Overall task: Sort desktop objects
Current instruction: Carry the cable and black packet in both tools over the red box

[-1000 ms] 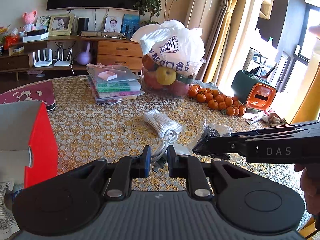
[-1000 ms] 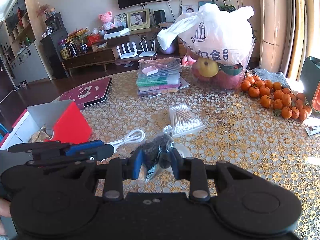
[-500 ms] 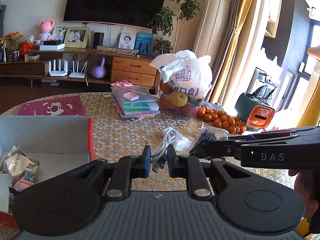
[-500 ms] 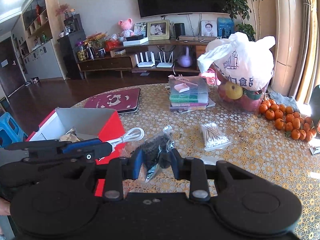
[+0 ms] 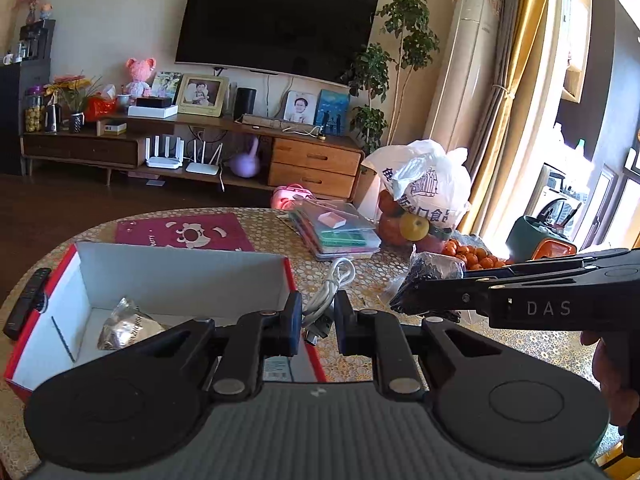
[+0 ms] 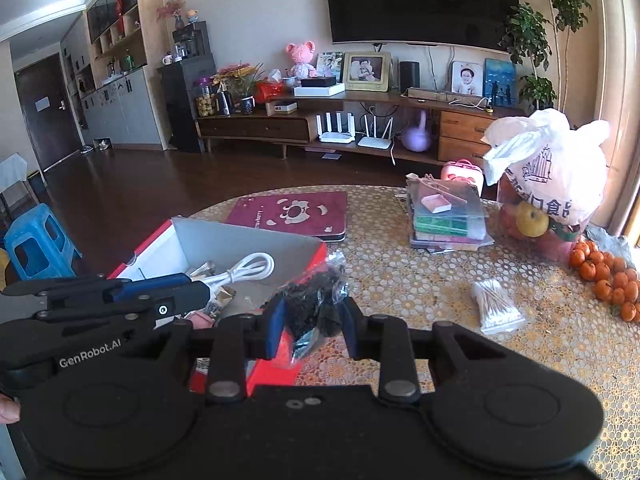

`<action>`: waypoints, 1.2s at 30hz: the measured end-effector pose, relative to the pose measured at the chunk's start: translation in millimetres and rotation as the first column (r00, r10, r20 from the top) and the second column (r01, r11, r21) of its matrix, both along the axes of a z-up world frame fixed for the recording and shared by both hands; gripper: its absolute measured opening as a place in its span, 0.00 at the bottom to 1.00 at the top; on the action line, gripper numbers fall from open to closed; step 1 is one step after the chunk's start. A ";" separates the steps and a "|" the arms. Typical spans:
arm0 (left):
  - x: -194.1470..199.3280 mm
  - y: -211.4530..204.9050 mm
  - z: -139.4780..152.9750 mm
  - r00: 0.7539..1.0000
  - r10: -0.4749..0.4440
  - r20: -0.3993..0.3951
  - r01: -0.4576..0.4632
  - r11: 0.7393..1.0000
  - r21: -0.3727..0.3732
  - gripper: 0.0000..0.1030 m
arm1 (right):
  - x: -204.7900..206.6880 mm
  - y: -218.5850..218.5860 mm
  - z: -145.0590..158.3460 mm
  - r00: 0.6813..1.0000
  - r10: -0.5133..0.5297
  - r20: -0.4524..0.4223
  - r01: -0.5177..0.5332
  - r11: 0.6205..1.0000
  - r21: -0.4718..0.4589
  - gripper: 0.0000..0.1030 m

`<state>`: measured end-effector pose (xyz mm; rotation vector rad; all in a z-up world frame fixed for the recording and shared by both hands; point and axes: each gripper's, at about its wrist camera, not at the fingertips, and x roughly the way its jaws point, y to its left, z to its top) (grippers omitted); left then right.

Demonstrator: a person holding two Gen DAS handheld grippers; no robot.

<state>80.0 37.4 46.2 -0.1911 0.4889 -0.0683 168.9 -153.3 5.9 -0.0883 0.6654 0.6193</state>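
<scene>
My left gripper (image 5: 317,322) is shut on a coiled white cable (image 5: 330,288), held over the right wall of a red cardboard box (image 5: 180,276). From the right wrist view the cable (image 6: 244,270) hangs above the box's grey inside (image 6: 240,244). My right gripper (image 6: 311,326) is shut on a clear bag of small black pieces (image 6: 316,300), just right of the box; in the left wrist view that bag (image 5: 430,272) sits at the tip of the right gripper. A silver snack packet (image 5: 126,324) lies in the box. A pack of cotton swabs (image 6: 496,306) rests on the table.
The round table has a gold lace cloth (image 6: 420,276). A maroon mat (image 6: 292,212), a stack of clear cases (image 6: 446,216), a white bag of fruit (image 6: 548,188) and loose tangerines (image 6: 612,276) lie further back. A black remote (image 5: 26,302) lies left of the box.
Both grippers have risen and swung left toward the red box, carrying the cable and the black bag off the table. The box's inside has come into view.
</scene>
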 end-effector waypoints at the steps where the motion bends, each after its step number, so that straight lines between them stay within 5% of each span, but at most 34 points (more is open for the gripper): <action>1: -3.1 5.5 1.1 1.000 0.007 0.001 -0.007 1.000 0.003 0.15 | -0.6 5.6 0.6 1.000 0.007 0.001 -0.007 1.000 -0.002 0.29; 21: -29.8 106.0 -5.5 0.989 0.144 -0.035 -0.138 0.981 0.139 0.15 | 8.6 84.9 -6.8 0.991 0.125 -0.035 -0.126 0.992 -0.026 0.29; 36: 0.1 127.2 -45.0 0.967 0.161 -0.196 -0.108 0.961 0.256 0.15 | 30.7 116.1 -32.3 0.984 0.155 -0.087 -0.161 0.984 -0.076 0.29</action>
